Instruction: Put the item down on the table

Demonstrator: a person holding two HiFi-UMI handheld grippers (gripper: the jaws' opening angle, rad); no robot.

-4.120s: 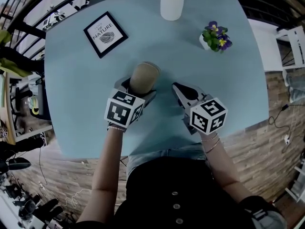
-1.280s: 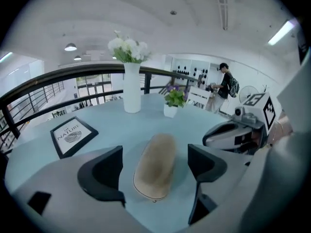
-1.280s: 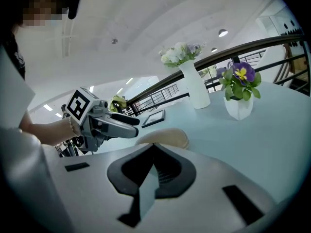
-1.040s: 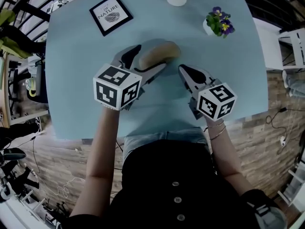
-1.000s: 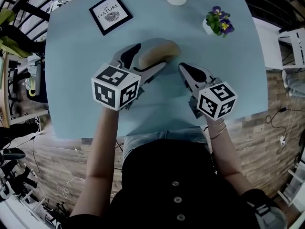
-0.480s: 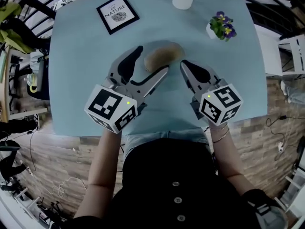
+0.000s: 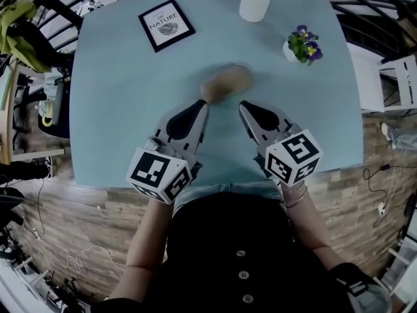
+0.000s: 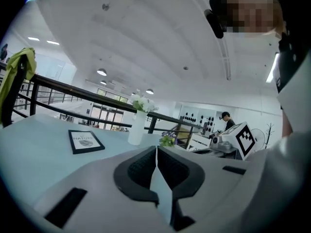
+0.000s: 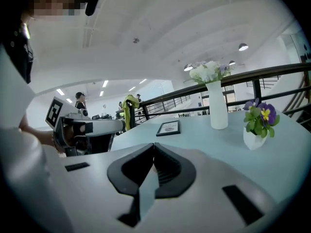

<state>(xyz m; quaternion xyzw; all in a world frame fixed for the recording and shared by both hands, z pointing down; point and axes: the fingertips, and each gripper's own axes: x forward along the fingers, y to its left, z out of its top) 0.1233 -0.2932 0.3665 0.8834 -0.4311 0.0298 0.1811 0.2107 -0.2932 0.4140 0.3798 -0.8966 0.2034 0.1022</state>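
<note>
1. A pale blue table point(image 7: 111, 109) stands on a brick-patterned floor point(image 7: 78, 214) in a bright hall, with a black railing point(image 8: 63, 87) behind it.
2. Its near edge runs under both grippers, and open surface spreads left of the cup.
3. One tan cup point(image 7: 225, 83) lies on its side mid-table, just beyond the tips and touching neither.
4. Along the far edge stand one framed print point(image 7: 167, 25), one white vase point(image 7: 255, 2) and one flower pot point(image 7: 303, 44).
5. There are two grippers. The left gripper point(image 7: 202, 104) has just been closing and its jaws meet on nothing. The right gripper point(image 7: 242, 105) has its jaws together, empty.
</note>
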